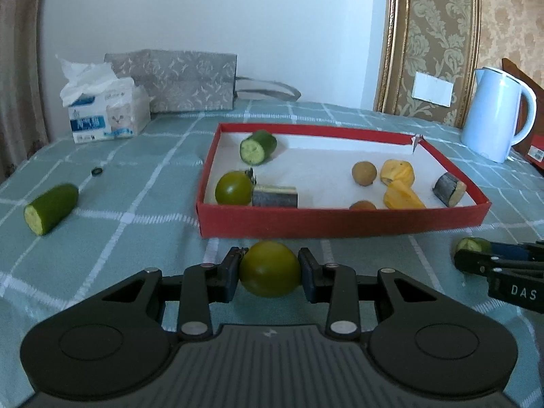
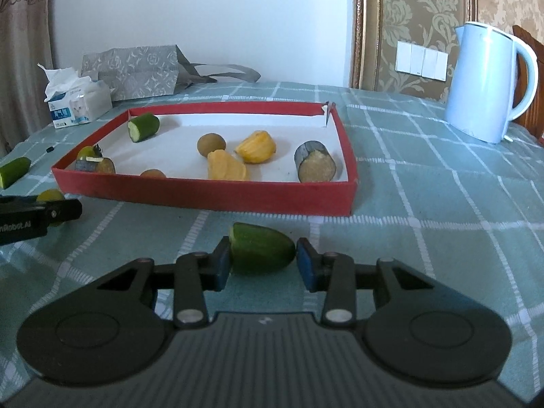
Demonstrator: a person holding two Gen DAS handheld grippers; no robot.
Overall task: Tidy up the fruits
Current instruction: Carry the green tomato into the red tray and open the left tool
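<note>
In the left wrist view my left gripper (image 1: 269,270) is shut on a round green tomato (image 1: 269,268), just above the cloth in front of the red tray (image 1: 340,221). My right gripper (image 2: 261,258) is shut on a short cucumber end piece (image 2: 261,253), held low over the cloth before the tray's (image 2: 210,200) near wall. The tray holds a cucumber piece (image 2: 142,126), another green tomato (image 1: 234,187), two dark-skinned cut pieces (image 2: 316,166), two brown round fruits (image 2: 211,144) and two yellow pieces (image 2: 255,147). Each gripper shows at the edge of the other's view.
A third cucumber piece (image 1: 51,208) lies on the green checked tablecloth (image 1: 136,238) left of the tray, near a small dark ring (image 1: 97,171). A tissue box (image 1: 108,115) and a grey bag (image 1: 176,81) stand at the back left, a pale blue kettle (image 2: 486,81) at the back right.
</note>
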